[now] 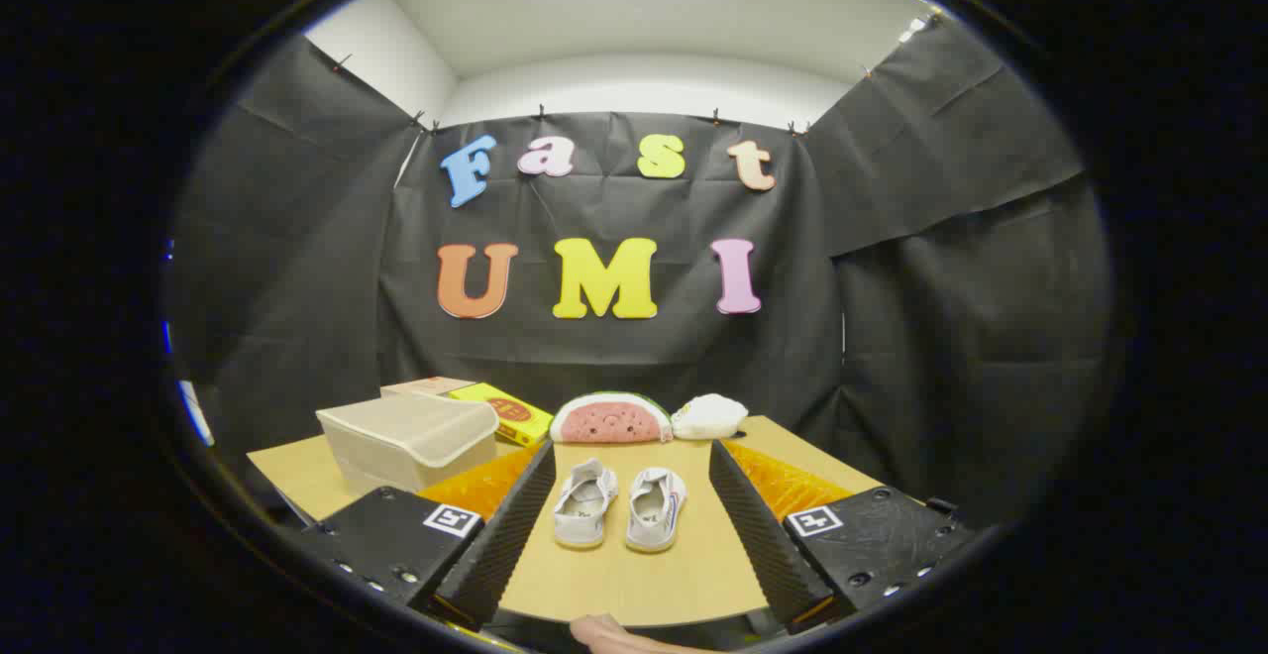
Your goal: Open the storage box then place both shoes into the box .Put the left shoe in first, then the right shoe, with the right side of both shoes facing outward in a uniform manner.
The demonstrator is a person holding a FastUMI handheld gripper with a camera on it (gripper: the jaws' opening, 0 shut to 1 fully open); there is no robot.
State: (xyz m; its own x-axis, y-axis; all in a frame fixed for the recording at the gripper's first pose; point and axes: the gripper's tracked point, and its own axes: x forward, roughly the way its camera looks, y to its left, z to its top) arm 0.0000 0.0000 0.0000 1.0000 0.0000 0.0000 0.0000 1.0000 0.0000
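Note:
Two white canvas shoes stand side by side on the wooden table (634, 585), heels toward me: the left shoe (583, 503) and the right shoe (656, 507), which has a coloured stripe on its side. Both lie between my fingers and a little ahead of the tips. My gripper (632, 481) is open, held above the table with nothing between its fingers. The storage box (408, 440), translucent beige with its lid closed, sits on the table beyond my left finger (500, 535).
A yellow carton (507, 412) and a flat cardboard box (428, 386) lie behind the storage box. A watermelon-slice plush (611, 419) and a white plush (709, 416) sit at the table's far edge. Part of a hand (619, 634) shows at the near edge.

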